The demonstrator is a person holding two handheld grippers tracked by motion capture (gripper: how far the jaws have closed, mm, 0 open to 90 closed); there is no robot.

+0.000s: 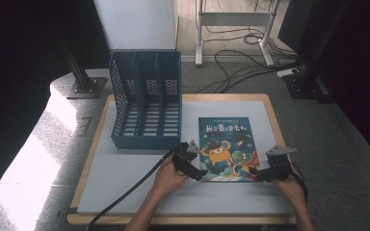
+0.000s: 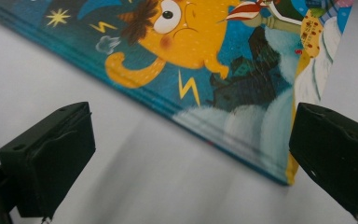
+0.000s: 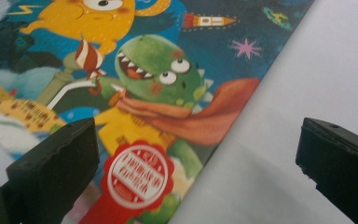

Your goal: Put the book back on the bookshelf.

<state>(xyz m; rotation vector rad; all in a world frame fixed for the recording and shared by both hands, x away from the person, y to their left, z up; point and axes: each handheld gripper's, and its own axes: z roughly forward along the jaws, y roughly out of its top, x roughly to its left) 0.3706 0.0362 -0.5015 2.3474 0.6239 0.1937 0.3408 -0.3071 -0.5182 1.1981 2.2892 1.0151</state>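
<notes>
We've got both grippers, left (image 1: 198, 166) and right (image 1: 259, 173), wide open at the picture book's (image 1: 228, 147) near corners, flat near the desk's front edge. Thin, stiff, slick cover; pinch its edges.

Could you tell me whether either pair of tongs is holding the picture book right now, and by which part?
Nothing is held. The left tongs and right tongs are both open at the near corners of the book.

It looks like a lab or recording studio: black curtains (image 1: 24, 72) hang at the left and right of the frame, loose cables (image 1: 241, 72) trail over grey carpet at upper centre, and metal stand legs (image 1: 233, 29) rise beyond a wood-edged table (image 1: 125, 219).
</notes>
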